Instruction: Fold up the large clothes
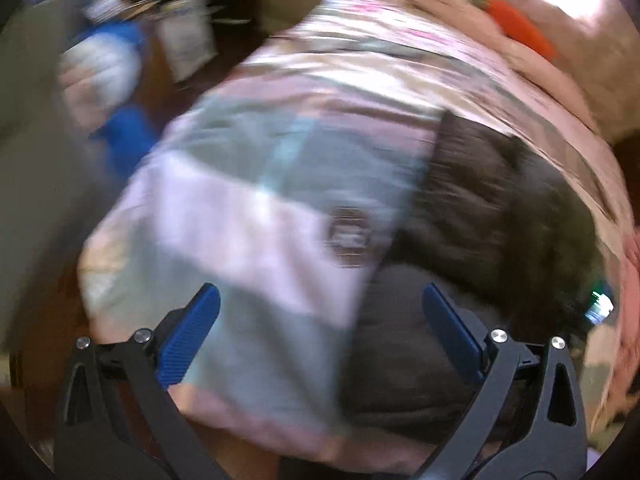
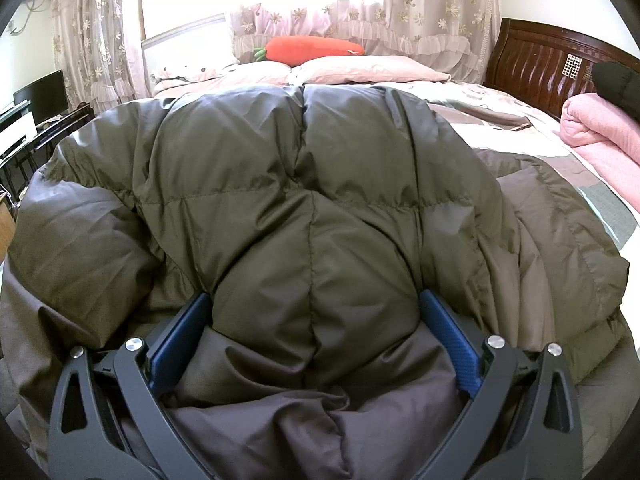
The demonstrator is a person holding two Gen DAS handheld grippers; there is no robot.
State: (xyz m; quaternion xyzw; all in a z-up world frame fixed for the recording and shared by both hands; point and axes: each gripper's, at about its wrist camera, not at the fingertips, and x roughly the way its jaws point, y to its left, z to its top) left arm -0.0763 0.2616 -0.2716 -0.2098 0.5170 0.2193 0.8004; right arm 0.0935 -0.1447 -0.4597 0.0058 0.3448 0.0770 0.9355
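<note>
Right gripper (image 2: 316,336) fingers wide around bunched near hem of olive-brown puffer jacket (image 2: 304,184), long axis running far; left gripper (image 1: 320,328) spread wide, holding nothing, beside it.

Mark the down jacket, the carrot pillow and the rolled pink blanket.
down jacket (image 2: 304,184): right wrist view, on the quilted olive back panel near the centre seam.
carrot pillow (image 2: 316,49): right wrist view, on the middle of its orange body.
rolled pink blanket (image 2: 592,136): right wrist view, on the top of the roll.
</note>
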